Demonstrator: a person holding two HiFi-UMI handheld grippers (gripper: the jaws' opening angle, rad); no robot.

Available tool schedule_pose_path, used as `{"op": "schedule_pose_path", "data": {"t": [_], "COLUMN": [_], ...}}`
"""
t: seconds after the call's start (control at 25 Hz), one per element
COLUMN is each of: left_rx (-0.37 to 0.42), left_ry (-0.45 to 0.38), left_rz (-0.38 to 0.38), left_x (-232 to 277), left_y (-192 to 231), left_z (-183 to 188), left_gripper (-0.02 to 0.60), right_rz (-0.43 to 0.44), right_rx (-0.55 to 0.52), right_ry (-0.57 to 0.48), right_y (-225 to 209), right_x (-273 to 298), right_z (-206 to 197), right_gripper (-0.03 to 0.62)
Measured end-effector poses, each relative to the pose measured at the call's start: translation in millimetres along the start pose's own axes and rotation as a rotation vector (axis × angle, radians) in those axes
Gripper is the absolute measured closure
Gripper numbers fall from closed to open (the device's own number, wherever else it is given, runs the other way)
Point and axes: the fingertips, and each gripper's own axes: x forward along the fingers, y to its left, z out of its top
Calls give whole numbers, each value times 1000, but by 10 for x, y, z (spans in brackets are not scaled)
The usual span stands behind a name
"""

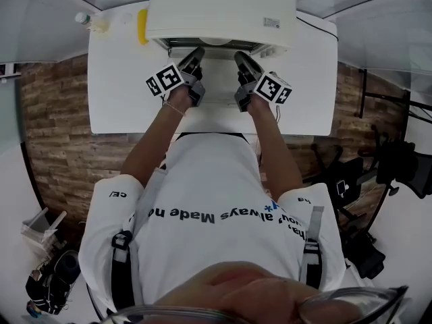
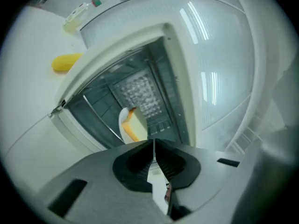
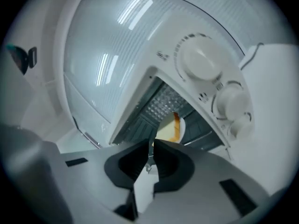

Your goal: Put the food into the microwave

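Left gripper and right gripper: jaws pressed together, seemingly pinching plate rim, frame centre, inside microwave. Risk: uneven release tips plate, bread slides off.

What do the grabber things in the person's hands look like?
The left gripper and right gripper each have two black jaws on a grey body. Each carries a white cube printed with black square markers. The person wears a white short-sleeved T-shirt with dark straps over the shoulders.
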Motion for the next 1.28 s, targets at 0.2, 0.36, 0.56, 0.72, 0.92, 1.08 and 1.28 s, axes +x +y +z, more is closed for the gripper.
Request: {"op": "schedule_pose_path", "data": {"t": [0.2,0.36,0.56,0.72,0.92,1.08,1.28], "left_rx": [204,362,603,771,846,923,989], "left_ry": [4,-15,-58,-77,-90,-110,-142], "left_rz": [-42,-61,-88,-112,-150,-152,-138], "left_x": [-193,-389,-621,-758,-874,-961,-1072], "left_y": [-391,-741,-1275,-1655,-1988,-2195,-2424], "left_z": [-57,-63,-39,-103,-206,-268,-288], "left_gripper": [565,565,565,565,565,565,565], "right_rz": [18,26,24,28,41,44,48], "right_rx": [-338,-560,-761,-818,-857,-894,-962], "right_ry": [38,39,37,13,-28,-34,-47], "right_y": [366,675,1004,1233,1524,1730,1958], "right_x": [-227,-416,-679,-892,-1144,-1301,-1469], "right_z": [124,222,320,410,539,568,583], "right_gripper": [565,566,568,568,568,568,568]}}
